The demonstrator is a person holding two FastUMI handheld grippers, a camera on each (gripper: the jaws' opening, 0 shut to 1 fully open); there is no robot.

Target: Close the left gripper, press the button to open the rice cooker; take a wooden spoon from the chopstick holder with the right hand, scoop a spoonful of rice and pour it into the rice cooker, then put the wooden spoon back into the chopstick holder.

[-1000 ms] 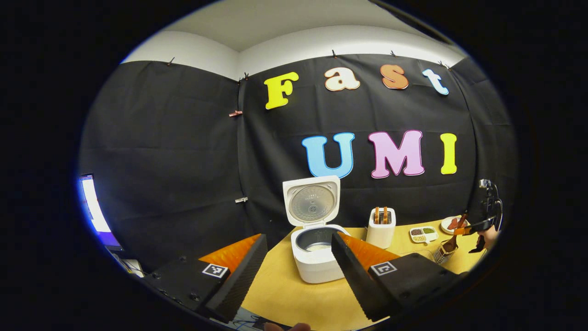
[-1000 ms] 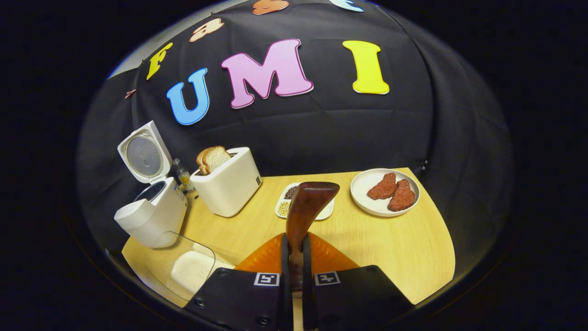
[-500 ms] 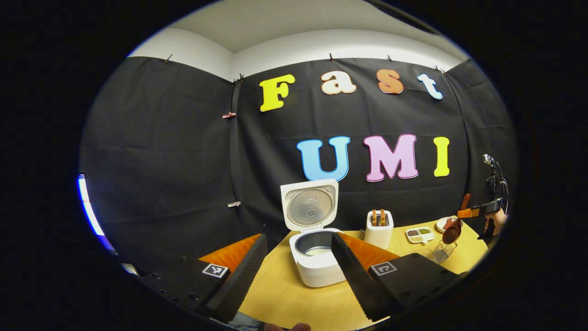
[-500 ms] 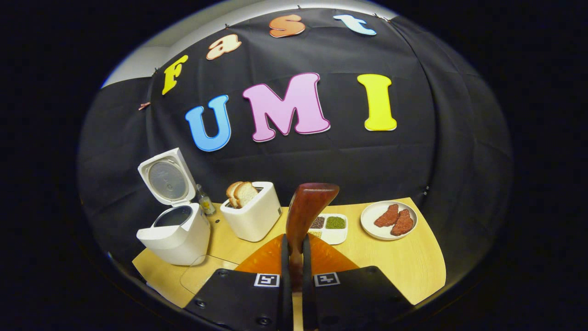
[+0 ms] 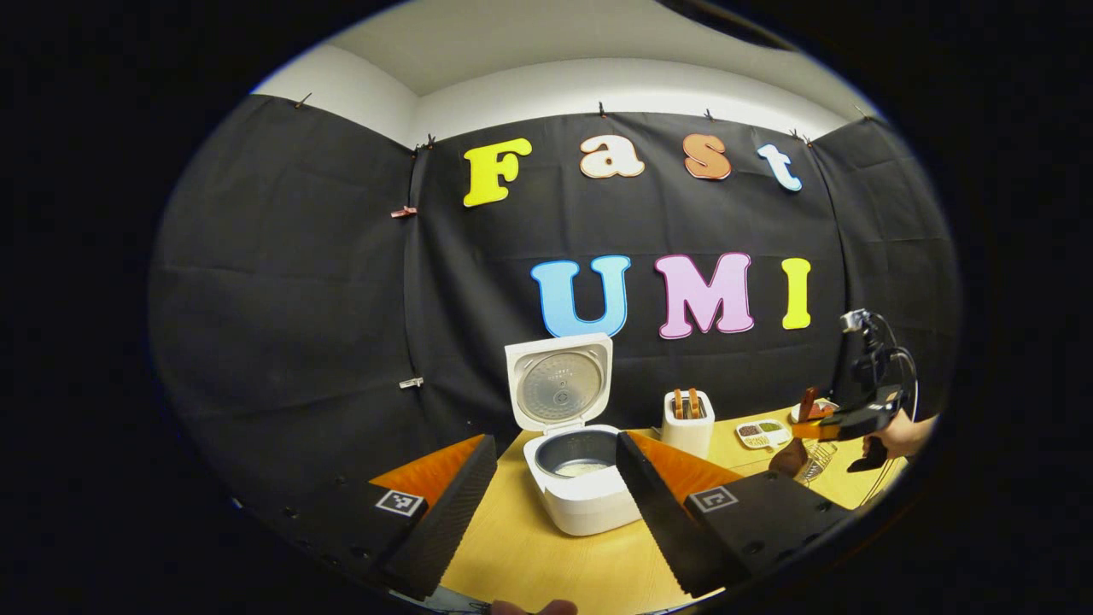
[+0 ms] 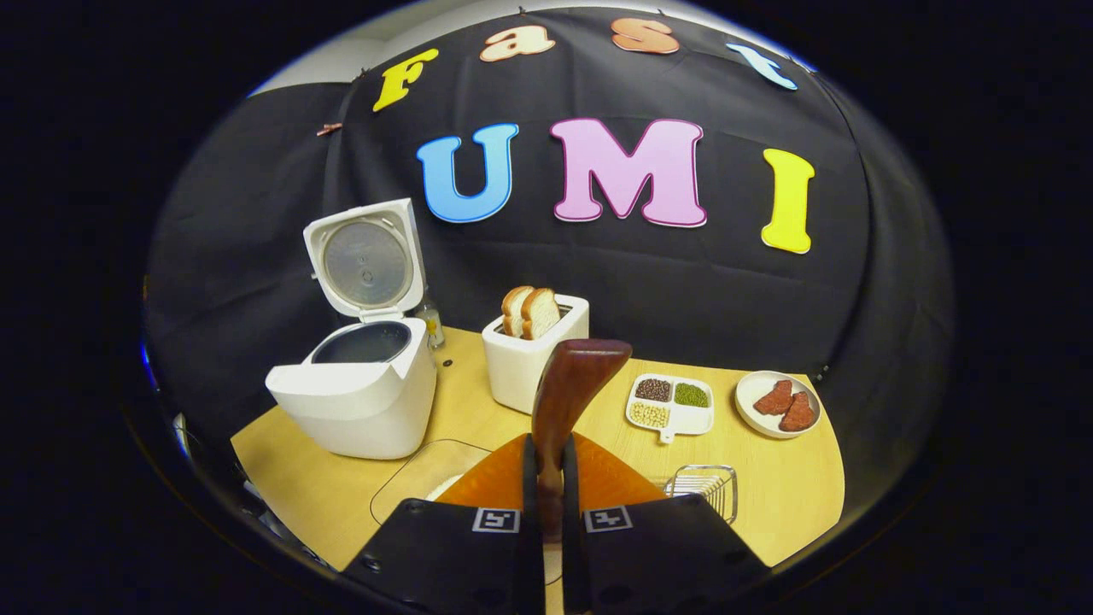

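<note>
In the left gripper view the left gripper [image 5: 555, 483] hangs with jaws released, facing the rice cooker [image 5: 581, 478] — lid up. In the right gripper view the right gripper [image 6: 546, 478] clamps the wooden spoon [image 6: 568, 389], the chopstick holder [image 6: 702, 489] just beside on the tabletop [image 6: 768, 487]; I judge scooping comes next — dip the bowl down.

White rice cooker [image 6: 359, 401], brown wooden spoon [image 6: 568, 389]

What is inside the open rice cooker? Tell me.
In the left gripper view, the rice cooker holds a metal inner pot with a pale patch at the bottom, probably rice. Its front rim hides the rest.
</note>
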